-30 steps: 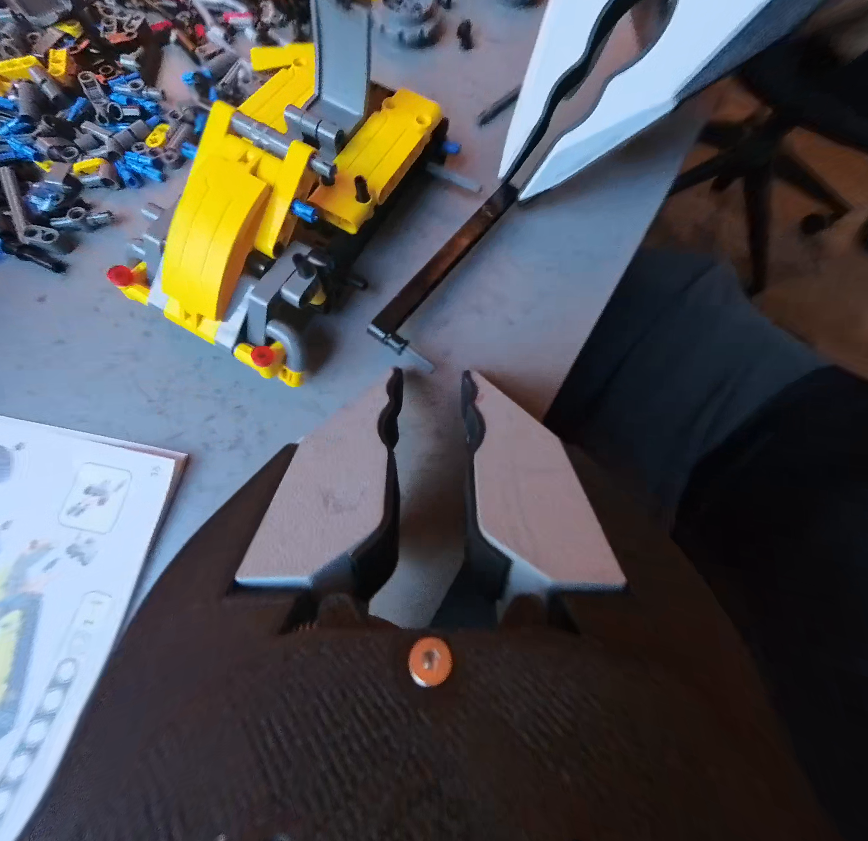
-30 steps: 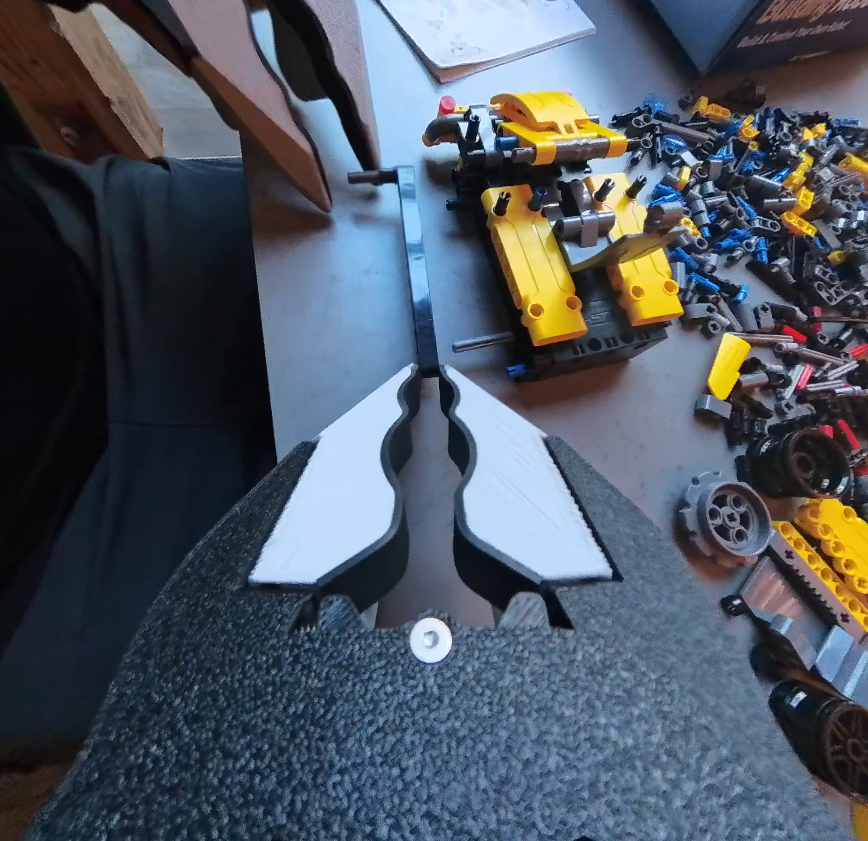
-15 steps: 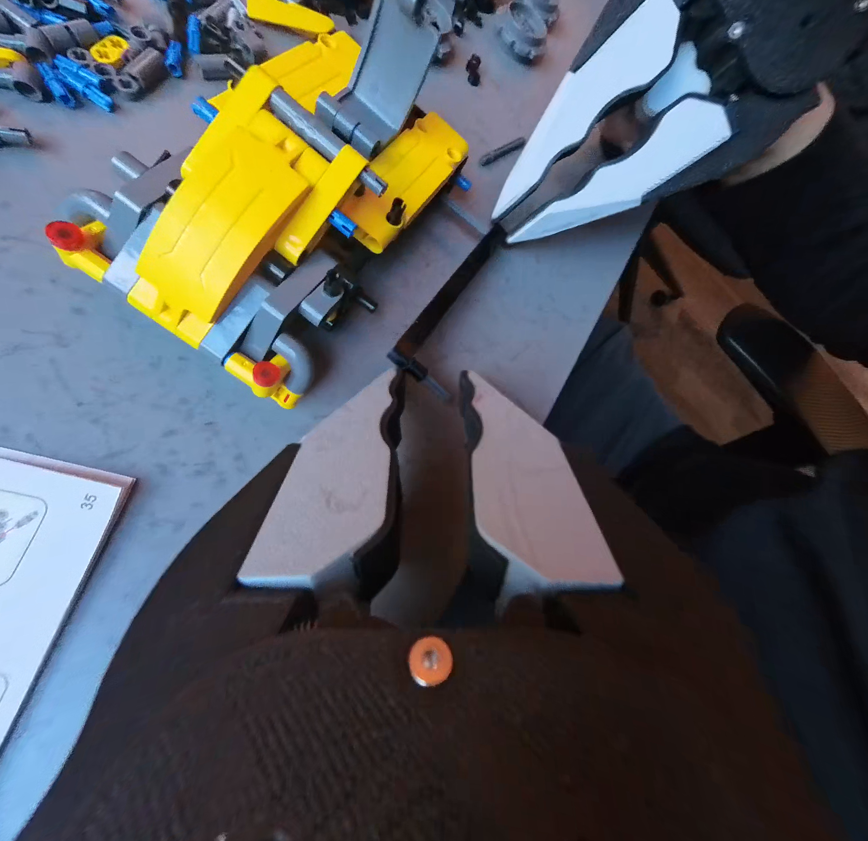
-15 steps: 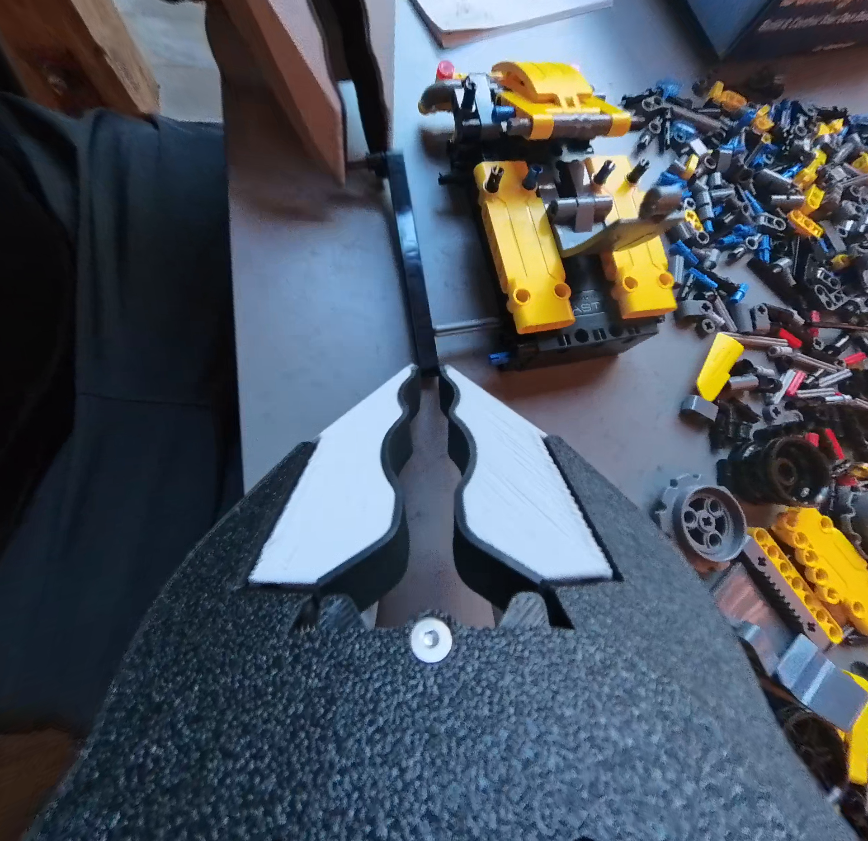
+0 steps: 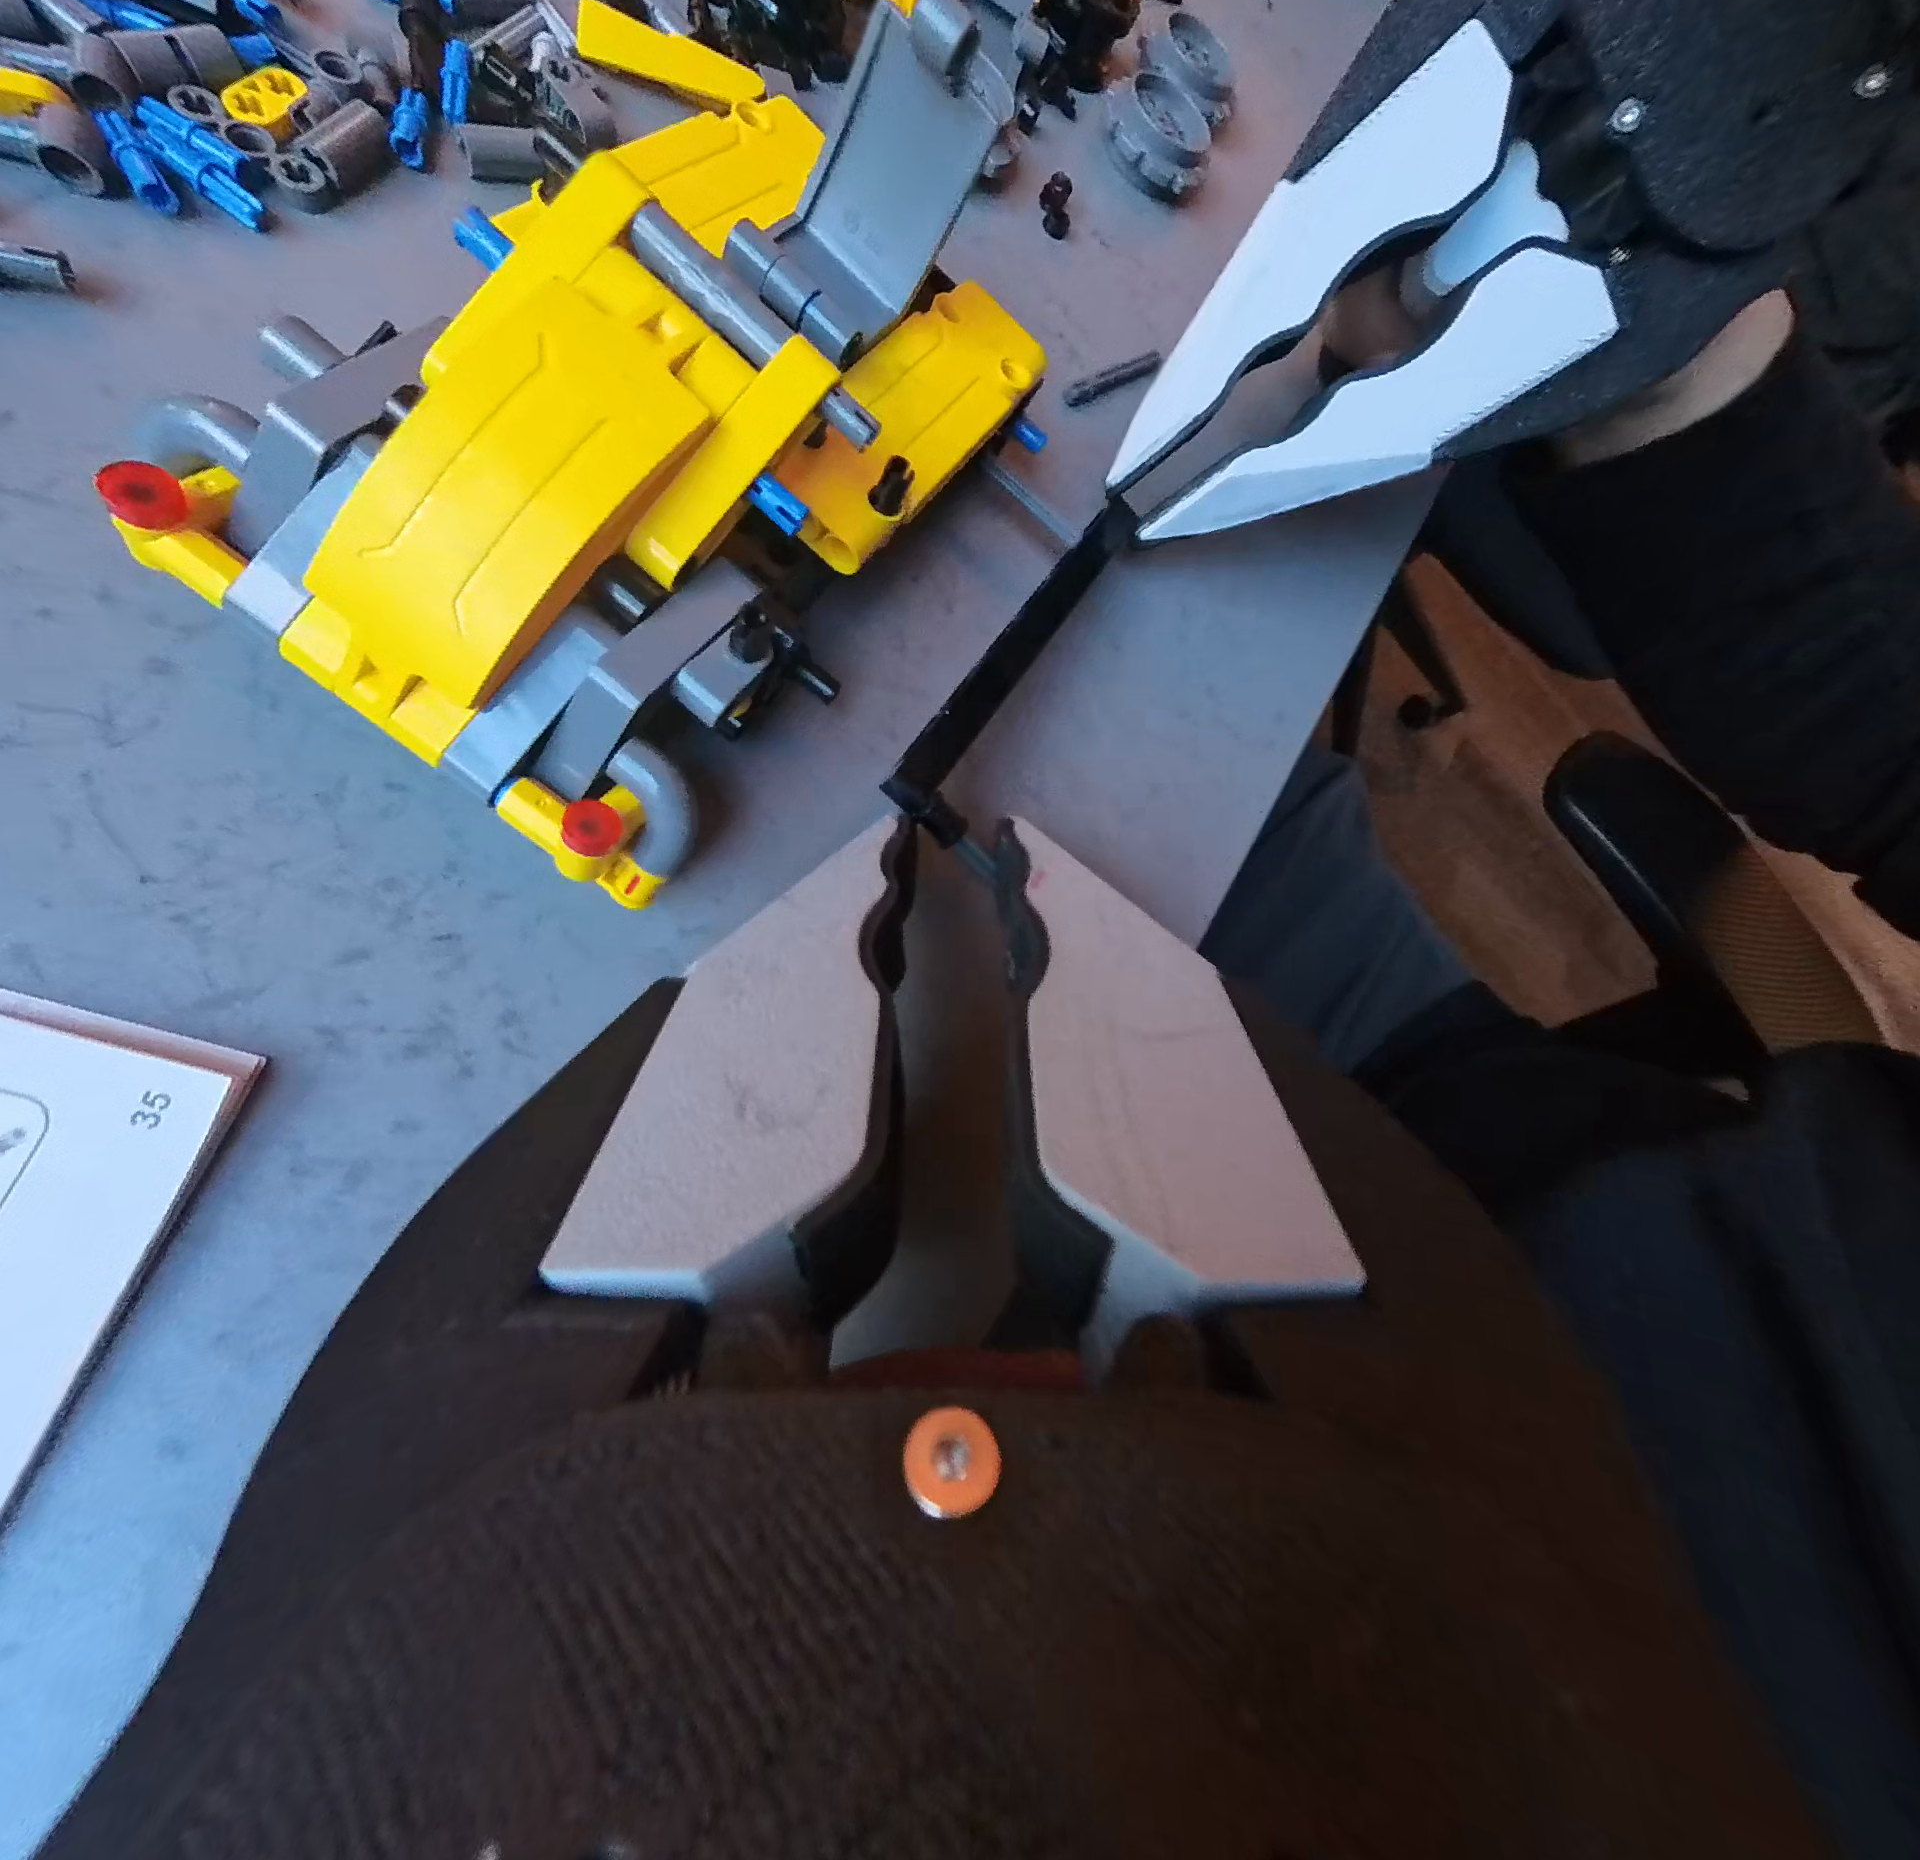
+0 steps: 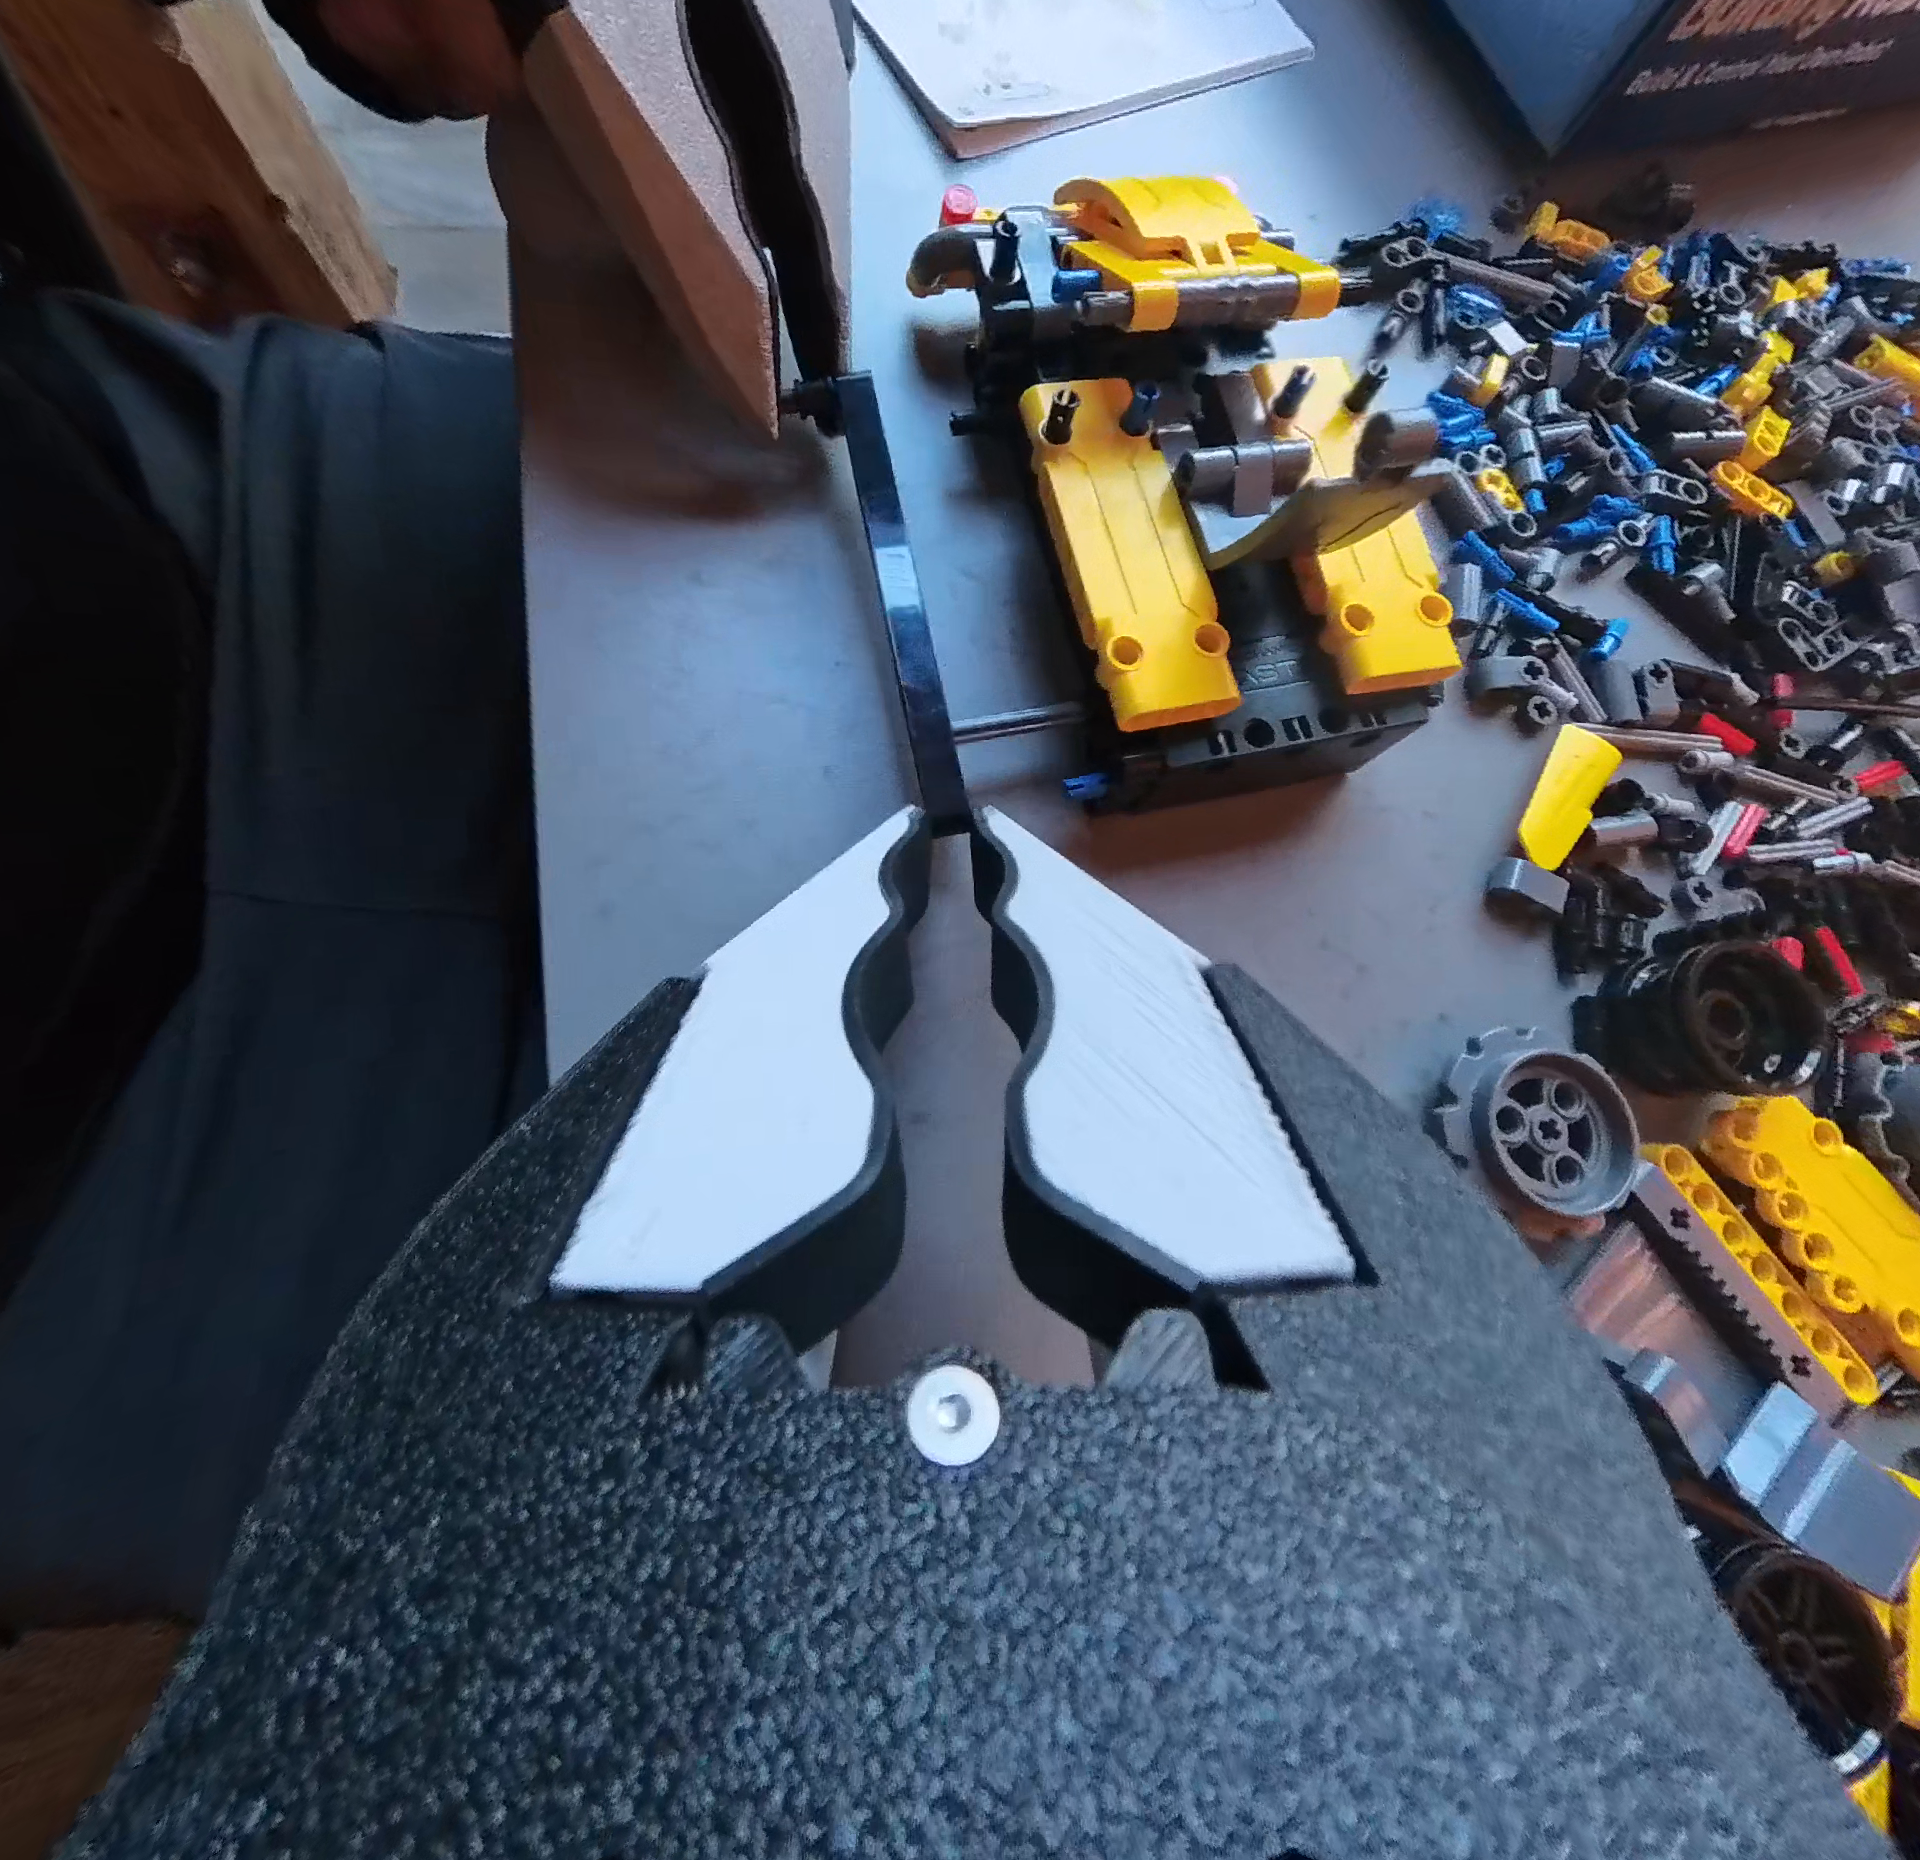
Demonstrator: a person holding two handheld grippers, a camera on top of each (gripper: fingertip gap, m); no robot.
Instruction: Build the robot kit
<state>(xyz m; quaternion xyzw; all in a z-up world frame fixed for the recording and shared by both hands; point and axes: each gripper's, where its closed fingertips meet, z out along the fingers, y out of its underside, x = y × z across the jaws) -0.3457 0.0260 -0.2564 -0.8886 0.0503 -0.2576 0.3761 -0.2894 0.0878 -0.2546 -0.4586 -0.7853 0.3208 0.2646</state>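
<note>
A long black beam [image 6: 902, 605] is pinched at its near end by the right gripper [image 6: 948, 823]; the pin at its far end (beside the yellow model [image 5: 582, 480]) is straddled by the left gripper [image 5: 951, 836], jaws parted.

I've brought my left gripper [image 5: 951, 839] in from a short way off until its tips sit around the small pin [image 5: 940, 821] at the far end of the black beam [image 5: 1003, 657] — a second ago there was open table between them. The jaws have narrowed slightly, and the yellow model [image 5: 540, 501] now lies closer in that view.
</note>
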